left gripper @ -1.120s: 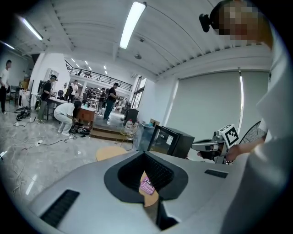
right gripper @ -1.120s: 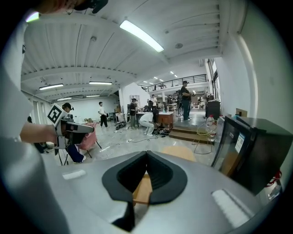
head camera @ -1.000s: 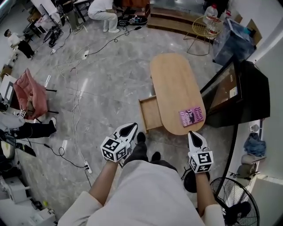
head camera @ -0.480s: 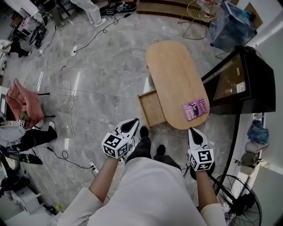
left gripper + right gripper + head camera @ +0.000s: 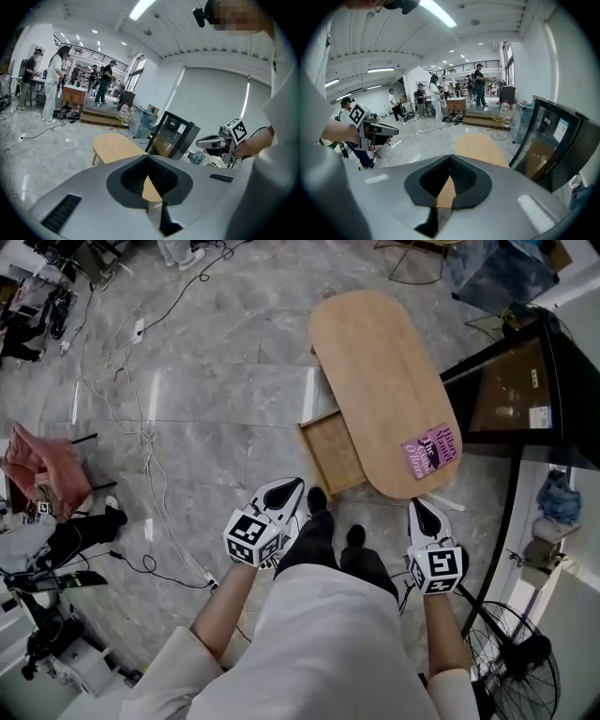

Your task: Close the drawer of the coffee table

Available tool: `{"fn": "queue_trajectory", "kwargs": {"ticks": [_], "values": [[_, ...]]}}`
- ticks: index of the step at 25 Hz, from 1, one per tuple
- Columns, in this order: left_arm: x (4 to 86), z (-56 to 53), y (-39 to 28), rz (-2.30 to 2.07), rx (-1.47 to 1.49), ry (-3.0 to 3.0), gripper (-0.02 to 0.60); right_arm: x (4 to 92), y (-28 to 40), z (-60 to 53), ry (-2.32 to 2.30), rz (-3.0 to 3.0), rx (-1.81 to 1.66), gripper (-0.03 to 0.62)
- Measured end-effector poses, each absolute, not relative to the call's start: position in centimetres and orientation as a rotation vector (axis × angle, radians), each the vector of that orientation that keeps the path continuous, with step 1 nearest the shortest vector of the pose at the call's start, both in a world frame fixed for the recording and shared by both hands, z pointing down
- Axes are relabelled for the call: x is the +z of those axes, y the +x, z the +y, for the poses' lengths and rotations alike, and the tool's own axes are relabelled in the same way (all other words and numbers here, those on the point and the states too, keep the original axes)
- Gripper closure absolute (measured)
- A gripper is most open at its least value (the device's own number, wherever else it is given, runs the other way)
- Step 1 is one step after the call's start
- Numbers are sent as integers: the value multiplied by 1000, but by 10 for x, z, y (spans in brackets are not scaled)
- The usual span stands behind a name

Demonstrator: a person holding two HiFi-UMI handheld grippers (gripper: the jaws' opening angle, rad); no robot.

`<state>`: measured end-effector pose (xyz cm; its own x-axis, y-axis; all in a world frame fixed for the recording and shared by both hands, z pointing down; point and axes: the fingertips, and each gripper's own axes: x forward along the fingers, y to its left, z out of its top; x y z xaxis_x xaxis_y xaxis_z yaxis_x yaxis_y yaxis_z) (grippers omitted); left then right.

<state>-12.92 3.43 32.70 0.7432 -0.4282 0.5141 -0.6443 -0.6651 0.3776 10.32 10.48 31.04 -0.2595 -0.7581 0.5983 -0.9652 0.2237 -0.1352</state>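
The oval wooden coffee table (image 5: 380, 381) stands on the marble floor ahead of me, with a pink book (image 5: 431, 450) on its near end. Its wooden drawer (image 5: 333, 454) is pulled out to the left side and looks empty. My left gripper (image 5: 291, 486) hangs shut just short of the drawer's near corner, touching nothing. My right gripper (image 5: 419, 508) is shut and empty below the table's near end. In the left gripper view the closed jaws (image 5: 148, 157) point at the table (image 5: 117, 146). In the right gripper view the jaws (image 5: 450, 157) also meet, with the table (image 5: 480, 147) beyond.
A black glass-fronted cabinet (image 5: 525, 390) stands right of the table, a floor fan (image 5: 511, 652) at the lower right. Cables and a power strip (image 5: 141, 427) lie on the floor to the left, near a pink chair (image 5: 42, 470). People stand far off (image 5: 436, 98).
The table and drawer have come closer in the head view. Both grippers have moved forward and down toward the table's near end, and both stay shut.
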Motion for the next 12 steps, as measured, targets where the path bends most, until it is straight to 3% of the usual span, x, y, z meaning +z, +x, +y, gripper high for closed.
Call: {"fn": "queue_trajectory", "kwargs": {"ticks": [12], "values": [[400,12,-159,-766,567,2254,575,365,62,81,1528,-2025,803,583]]}}
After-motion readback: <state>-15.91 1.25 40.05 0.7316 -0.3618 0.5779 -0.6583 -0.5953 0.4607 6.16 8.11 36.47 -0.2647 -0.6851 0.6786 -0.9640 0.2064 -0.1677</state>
